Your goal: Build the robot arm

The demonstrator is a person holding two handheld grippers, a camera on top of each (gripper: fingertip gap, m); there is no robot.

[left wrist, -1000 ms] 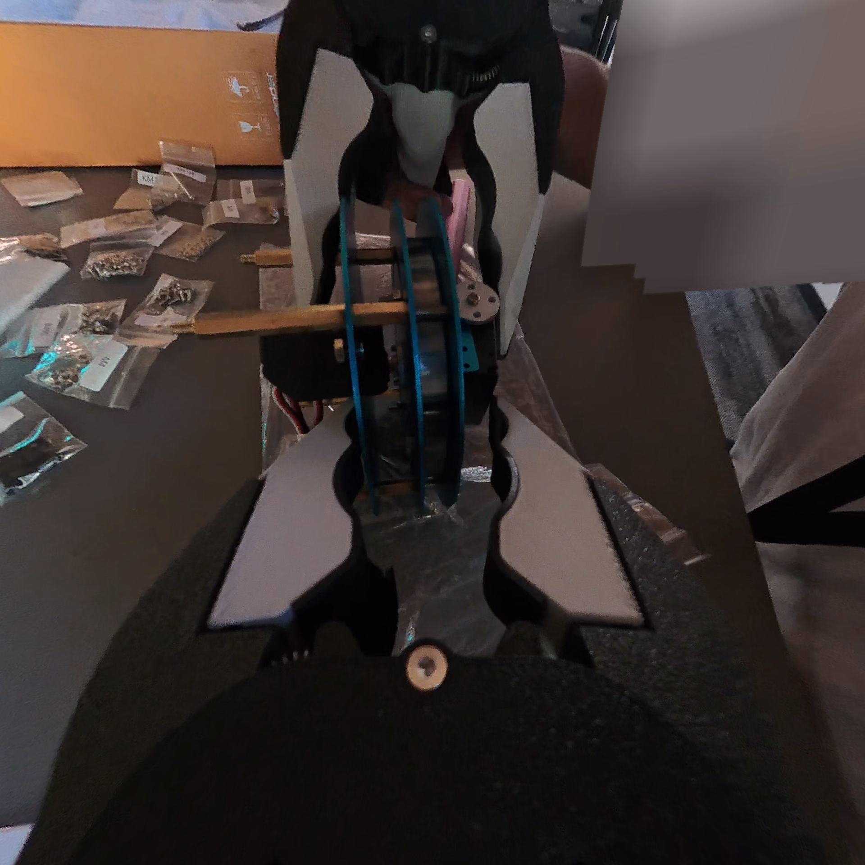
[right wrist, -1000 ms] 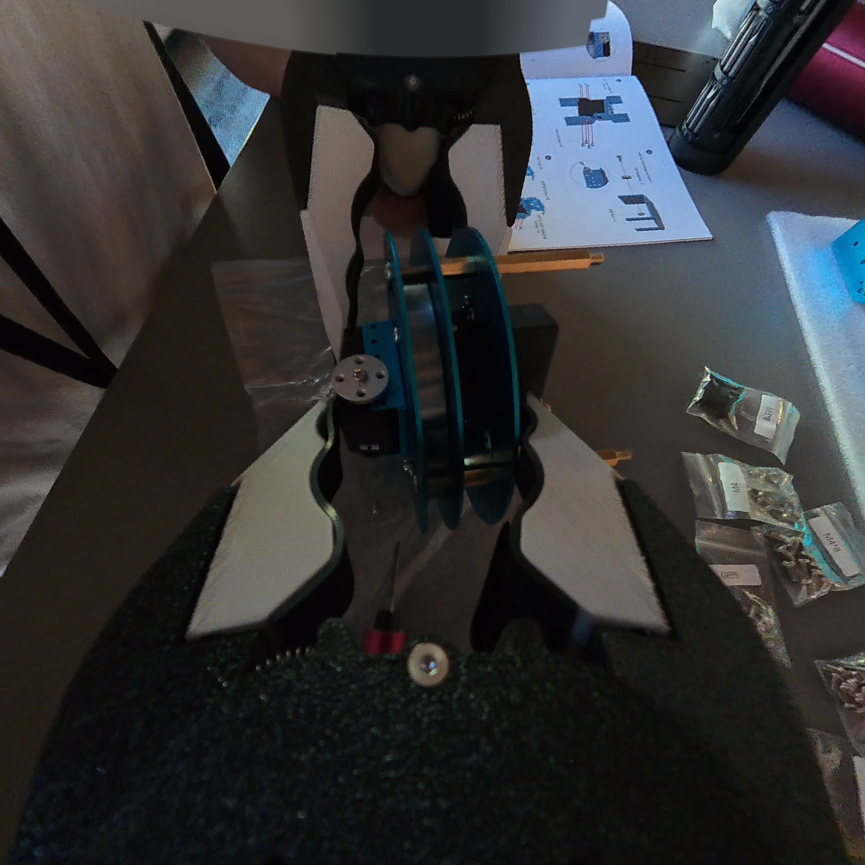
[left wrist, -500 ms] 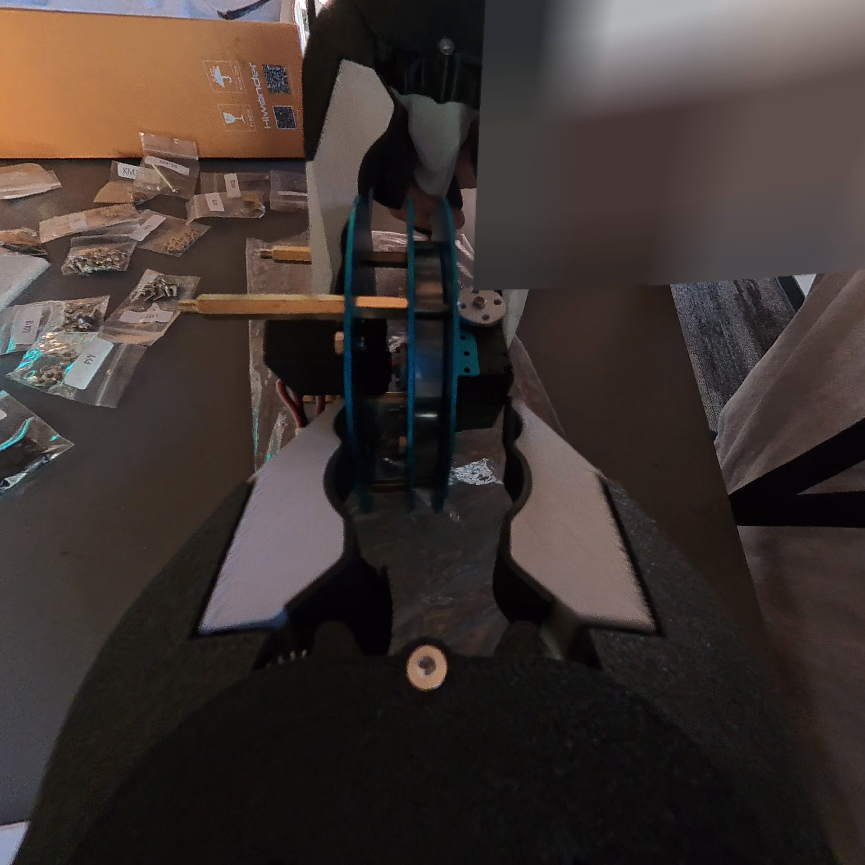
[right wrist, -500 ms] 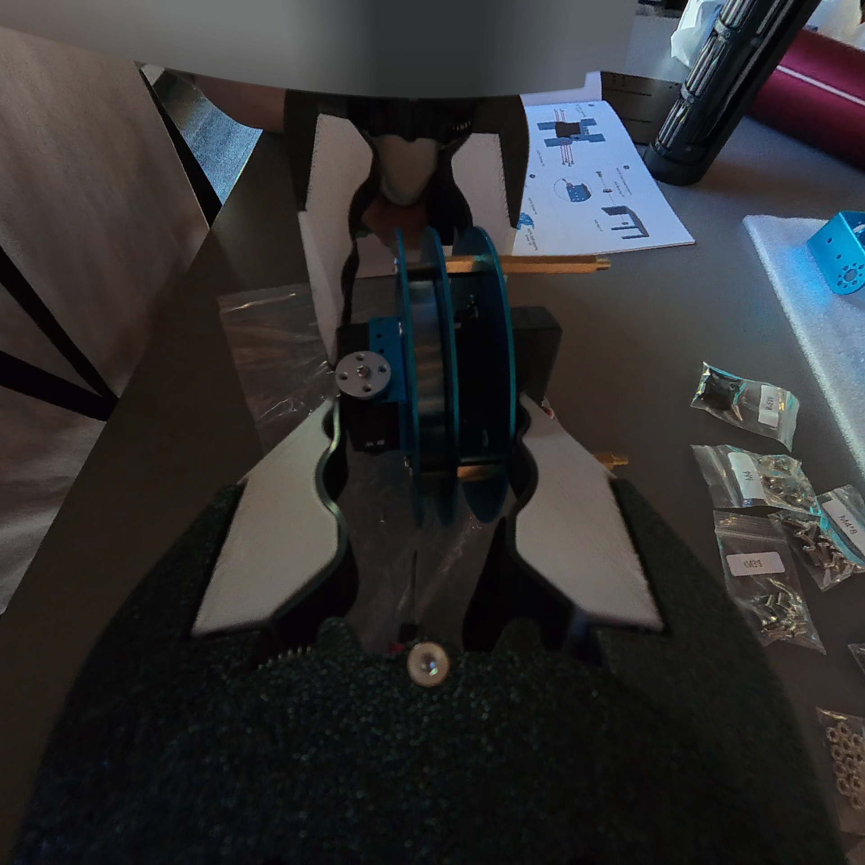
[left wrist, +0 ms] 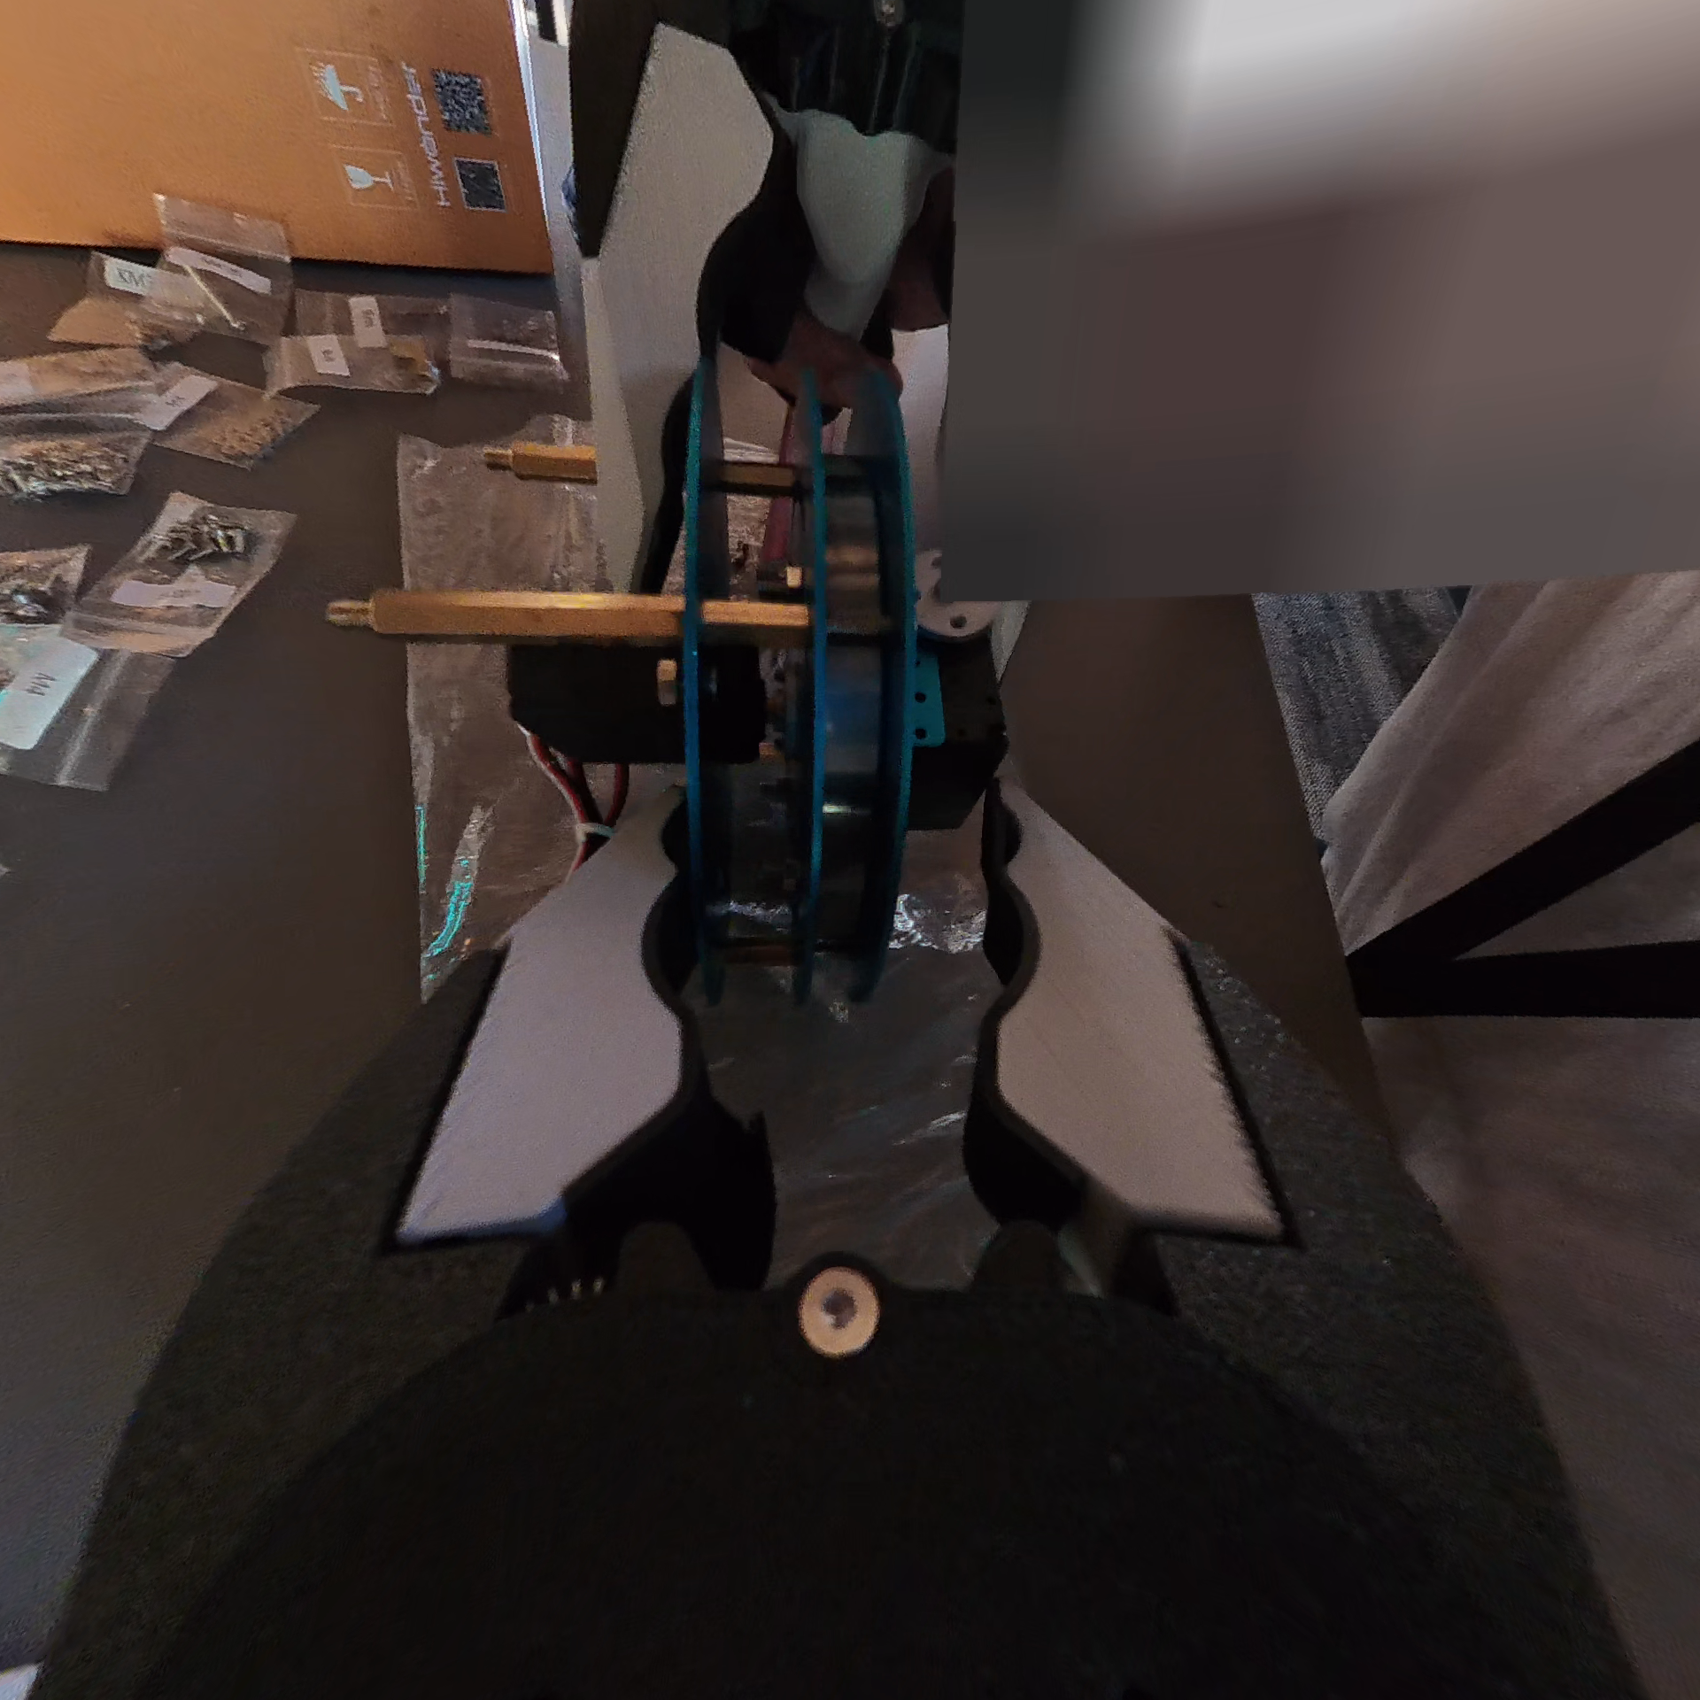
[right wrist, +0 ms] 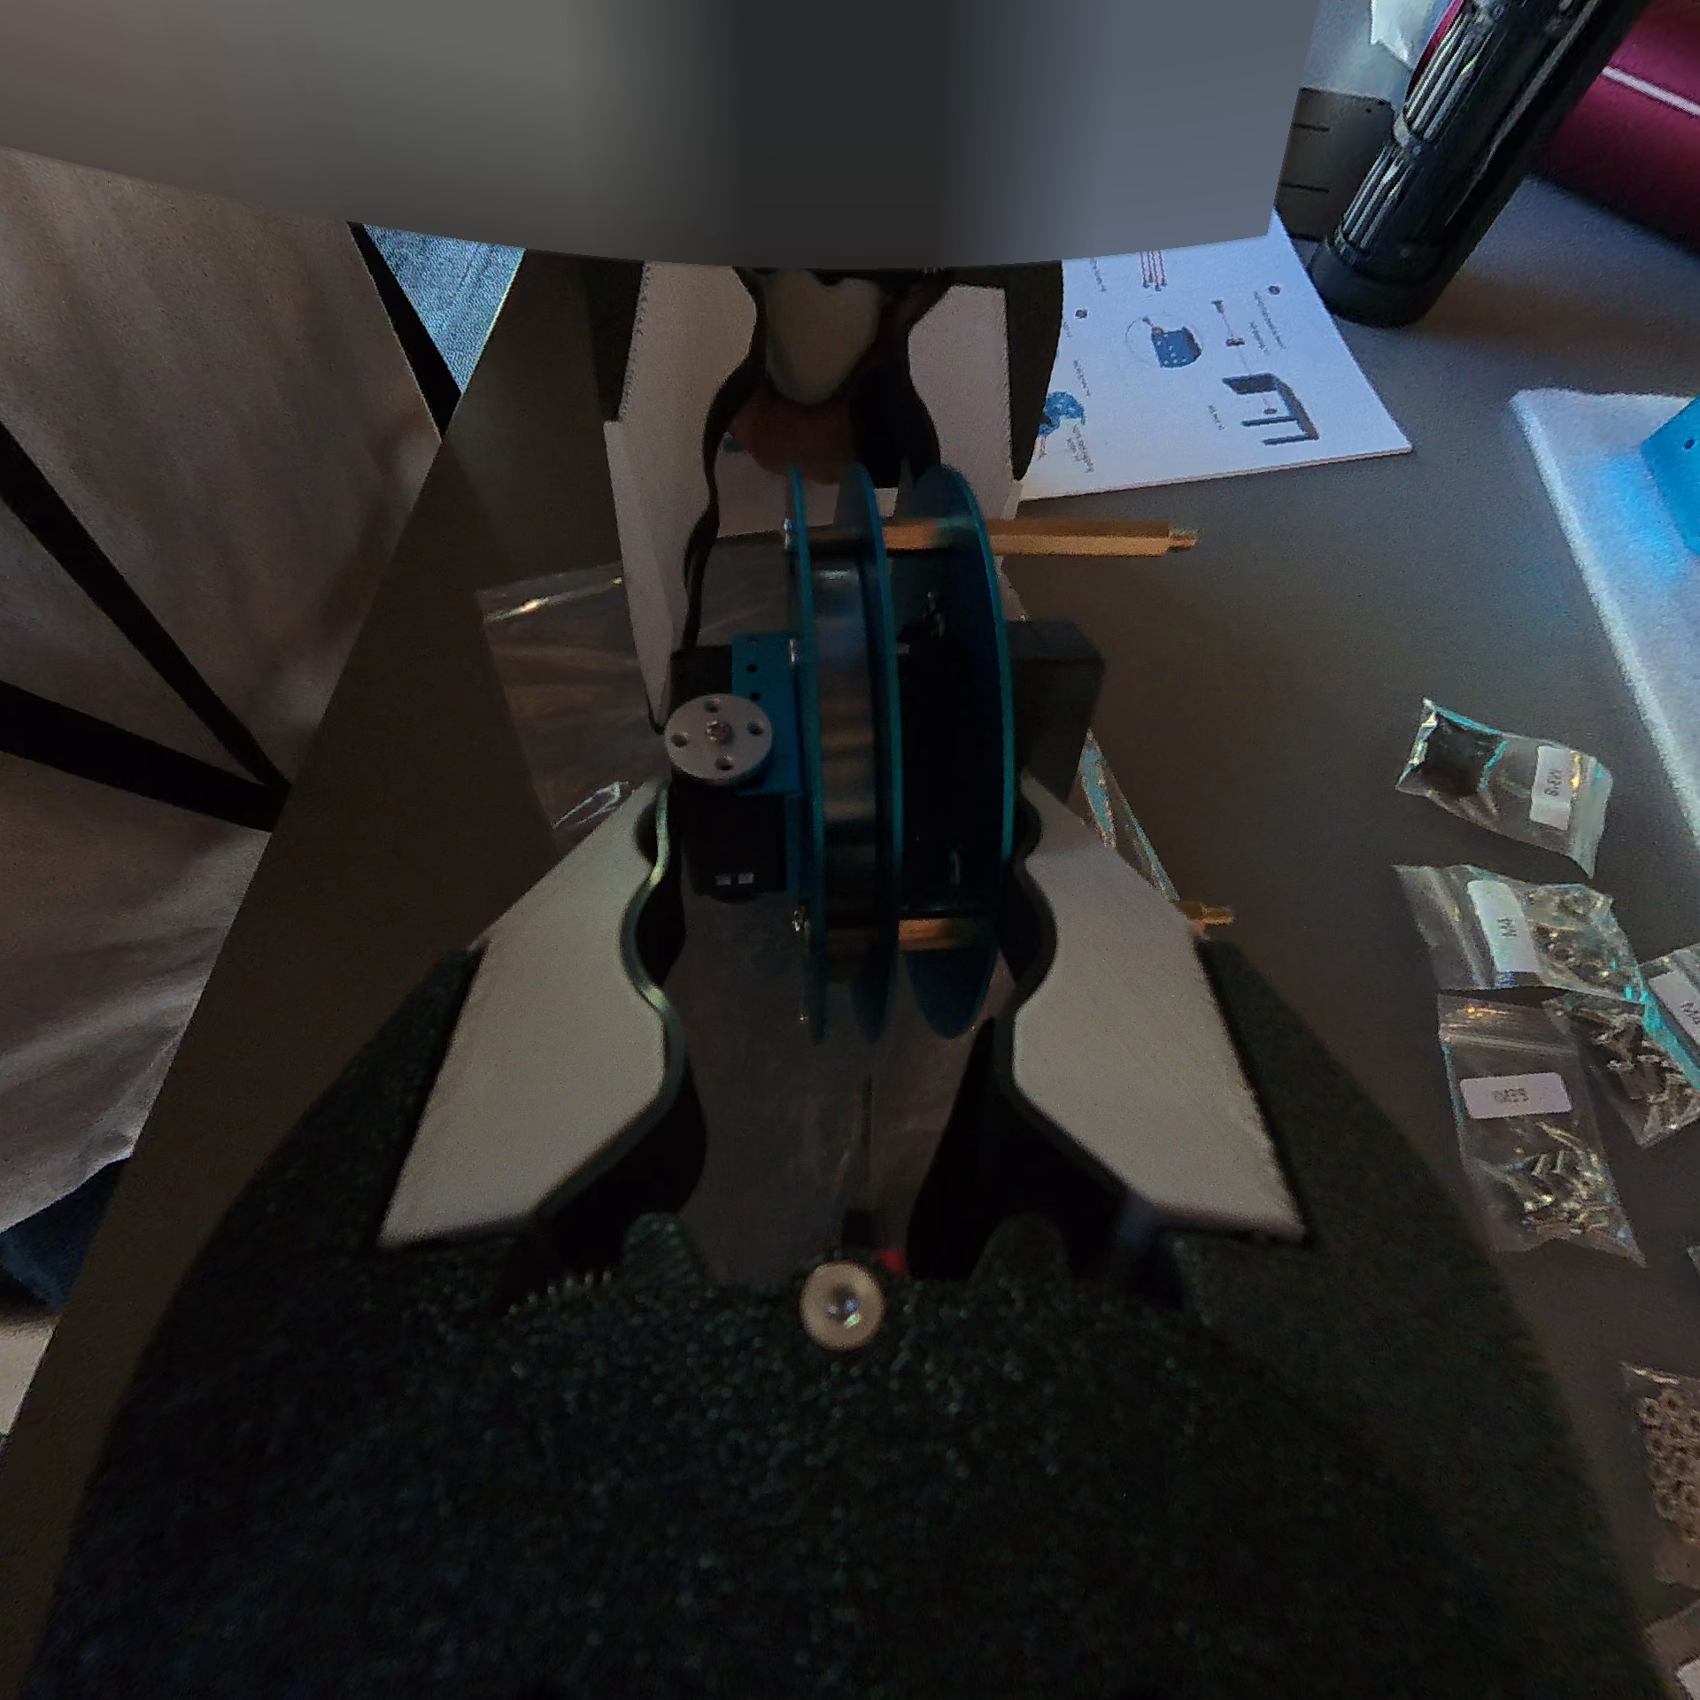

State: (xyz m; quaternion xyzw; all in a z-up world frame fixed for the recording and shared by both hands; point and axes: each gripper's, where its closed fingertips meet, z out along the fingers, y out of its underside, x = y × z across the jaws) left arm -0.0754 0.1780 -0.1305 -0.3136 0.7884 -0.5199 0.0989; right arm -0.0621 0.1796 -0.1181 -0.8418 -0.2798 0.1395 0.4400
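I have the blue disc assembly (left wrist: 796, 699) pinched from opposite sides above the dark table (left wrist: 230, 920): left gripper (left wrist: 832, 846) and right gripper (right wrist: 842, 851) both clamp its rims. It looks rigid, fairly heavy; brass posts (left wrist: 515, 614) protrude, so rims suit best.
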